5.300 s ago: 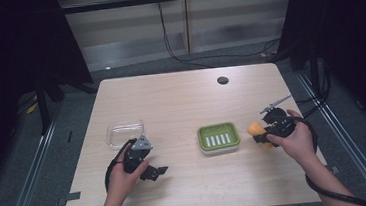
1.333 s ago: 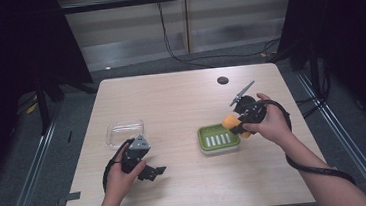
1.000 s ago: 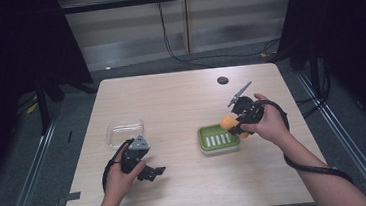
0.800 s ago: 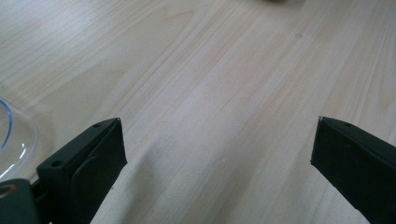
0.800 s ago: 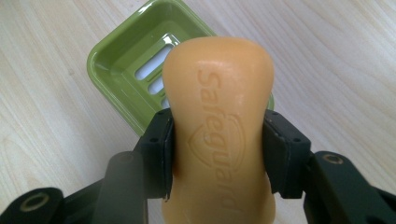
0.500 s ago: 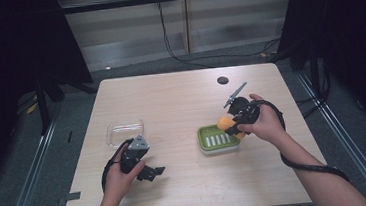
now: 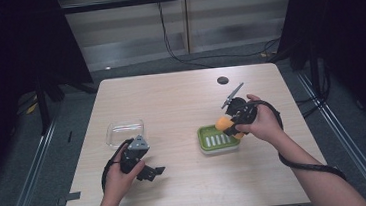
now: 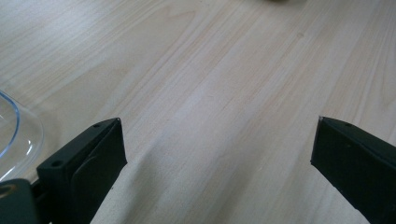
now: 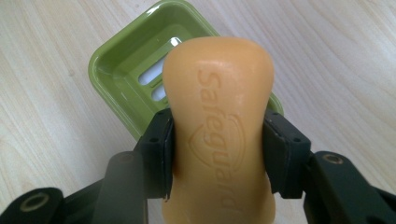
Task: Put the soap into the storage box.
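overhead, the right gripper [image 7: 229, 124] clamps an orange soap bar [image 9: 219, 121] just above a green soap dish [image 9: 126, 74]; the left gripper [image 8: 217, 154] rests wide apart on the table [image 7: 170, 99], beside a clear container [image 7: 125, 131].

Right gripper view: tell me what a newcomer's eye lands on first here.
An orange soap bar stamped "Safeguard" sits clamped between the right gripper's black jaws. Just beyond and below it lies a green soap dish with a slotted floor, on the pale wooden table.
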The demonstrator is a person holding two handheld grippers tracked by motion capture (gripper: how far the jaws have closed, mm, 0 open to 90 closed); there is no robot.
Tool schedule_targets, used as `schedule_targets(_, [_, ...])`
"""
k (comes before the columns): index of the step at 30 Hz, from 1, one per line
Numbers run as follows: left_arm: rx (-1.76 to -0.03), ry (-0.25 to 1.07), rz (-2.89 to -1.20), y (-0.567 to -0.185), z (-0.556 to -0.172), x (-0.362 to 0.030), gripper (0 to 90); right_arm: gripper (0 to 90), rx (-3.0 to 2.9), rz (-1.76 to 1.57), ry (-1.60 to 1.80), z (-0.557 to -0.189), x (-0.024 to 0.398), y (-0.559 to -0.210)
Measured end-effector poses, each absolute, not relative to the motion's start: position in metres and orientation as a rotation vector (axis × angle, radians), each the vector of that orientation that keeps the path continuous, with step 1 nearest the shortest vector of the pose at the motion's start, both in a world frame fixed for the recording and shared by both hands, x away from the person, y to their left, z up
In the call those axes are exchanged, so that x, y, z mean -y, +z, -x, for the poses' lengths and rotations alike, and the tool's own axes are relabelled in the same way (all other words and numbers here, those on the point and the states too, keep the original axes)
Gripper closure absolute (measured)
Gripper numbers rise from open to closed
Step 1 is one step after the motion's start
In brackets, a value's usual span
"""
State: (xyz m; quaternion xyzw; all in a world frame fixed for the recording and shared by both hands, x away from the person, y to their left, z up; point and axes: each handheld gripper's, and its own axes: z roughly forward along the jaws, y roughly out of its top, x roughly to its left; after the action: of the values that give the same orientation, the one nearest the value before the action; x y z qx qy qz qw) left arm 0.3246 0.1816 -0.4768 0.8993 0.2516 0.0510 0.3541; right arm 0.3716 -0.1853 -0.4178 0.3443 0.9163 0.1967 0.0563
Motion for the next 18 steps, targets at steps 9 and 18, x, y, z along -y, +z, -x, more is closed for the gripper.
schedule_targets(9, [-0.656,0.142,-2.328,-0.4767,-0.3245,-0.1816,2.9,49.7,-2.801,-1.000,0.585,-0.3735,0.1823,-0.4199])
schedule_targets(18, [-0.649,0.148,-2.336,-0.4773,-0.3245,-0.1810,2.9,49.7,-2.815,-0.963,0.573,-0.3741,0.1784,-0.4215])
